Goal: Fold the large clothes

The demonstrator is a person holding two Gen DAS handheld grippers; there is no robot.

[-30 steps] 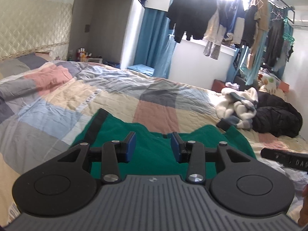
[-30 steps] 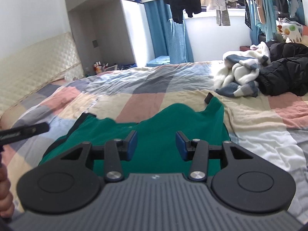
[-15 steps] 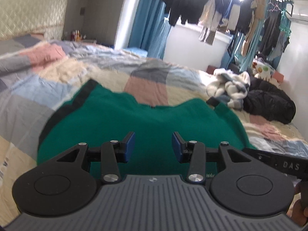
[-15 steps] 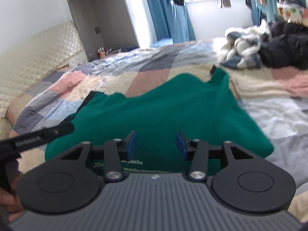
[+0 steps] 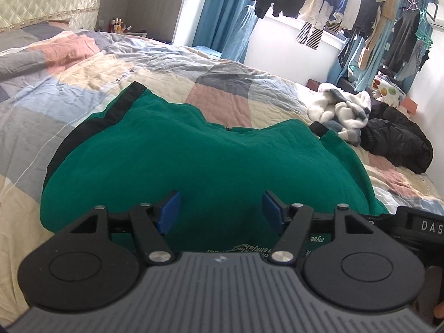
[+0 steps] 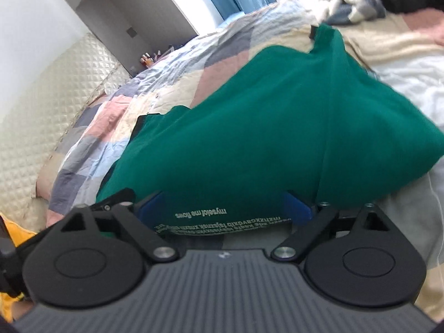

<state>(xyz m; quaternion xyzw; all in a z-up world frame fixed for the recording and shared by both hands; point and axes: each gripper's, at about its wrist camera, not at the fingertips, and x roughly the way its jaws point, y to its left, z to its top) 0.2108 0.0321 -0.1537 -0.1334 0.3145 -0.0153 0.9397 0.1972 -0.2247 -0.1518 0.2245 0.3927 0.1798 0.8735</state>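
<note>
Left wrist view, left gripper (image 5: 220,208) fingers opening over green garment (image 5: 194,161), right gripper (image 6: 224,209) fingers opening too.

Left gripper (image 5: 220,211): black linked arms are carrying blue pads (image 5: 169,212), silver screws are showing at the pivots, two round black discs are flanking a ribbed grey body. Right gripper (image 6: 223,213): same build, blue pads (image 6: 295,211), silver screws, grey ribbed housing; in the left wrist view white letters "DAS" are showing on its black side. Both sets of jaws are opening.
</note>
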